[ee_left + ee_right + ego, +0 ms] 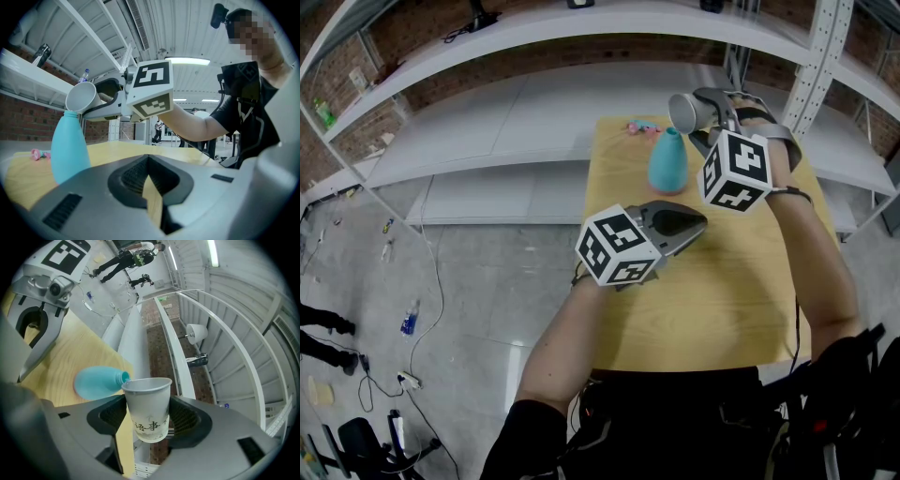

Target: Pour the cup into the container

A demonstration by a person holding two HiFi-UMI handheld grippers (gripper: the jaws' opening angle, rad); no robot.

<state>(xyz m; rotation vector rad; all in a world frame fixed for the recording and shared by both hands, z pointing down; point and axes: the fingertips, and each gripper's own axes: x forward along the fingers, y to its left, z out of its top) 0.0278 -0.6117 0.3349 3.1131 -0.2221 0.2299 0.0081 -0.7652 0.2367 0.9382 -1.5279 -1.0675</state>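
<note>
The right gripper [150,414] has the cup [146,394] clamped across its lower wall, jaws spread wide to take its width, ribbed black pads pressing either side. It's a thin white paper cup, tapered, with a rolled rim, and dark Chinese characters run near its base, two of them reading 语事. From the left gripper view the cup [83,96] lies tipped nearly on its side, mouth facing the container [69,147], rim right at the neck; whether the two touch can't be told. The container is a smooth, matte teal bottle, pear-shaped, broad at the bottom and narrowing to an open threaded neck [123,377], standing upright on the pale wooden table [722,300], whose grain shows plainly. The left gripper [680,223] hangs low over the table on the near side of the bottle; its grey plastic jaws are drawn together to a point with nothing between them, only a sliver of tabletop showing through. Each gripper carries a white cube printed with bold black square markers [617,246]. A small pink object [639,127] lies at the table's far edge, too small to identify. White metal shelving [487,131] stands beyond against a brick wall.
</note>
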